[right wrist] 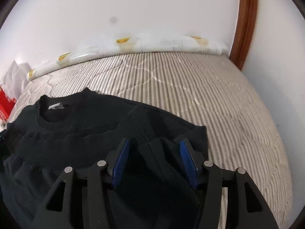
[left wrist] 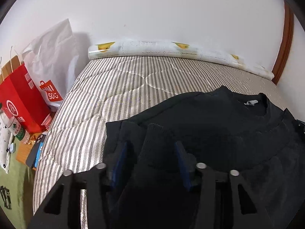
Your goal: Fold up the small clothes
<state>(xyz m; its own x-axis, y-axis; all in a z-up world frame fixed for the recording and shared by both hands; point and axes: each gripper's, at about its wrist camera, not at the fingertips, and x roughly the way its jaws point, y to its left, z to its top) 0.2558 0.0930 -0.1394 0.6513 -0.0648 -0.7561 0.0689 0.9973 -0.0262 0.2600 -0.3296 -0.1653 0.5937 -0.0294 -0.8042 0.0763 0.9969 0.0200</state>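
A black sweater [left wrist: 219, 126] lies neck-up on the striped bed [left wrist: 106, 95], collar and label toward the wall, and both sleeves appear already brought in across the chest, their ribbed cuffs resting on the body. So the sleeve folds look done, or nearly so, while the body itself is not yet folded over, which I judge to be what remains. The left hand-held gripper [left wrist: 150, 148] has its blue pads spread either side of the left cuff [left wrist: 158, 133], with cloth between them but no pinch; the right hand-held gripper [right wrist: 155, 147] is likewise spread around the right cuff [right wrist: 143, 127]. The left view alone shows the red paper bag [left wrist: 19, 99], a white shopping bag [left wrist: 49, 61] and a bottle [left wrist: 15, 126] beside the bed; the right view alone shows the bare stretch of mattress to the sweater's right.
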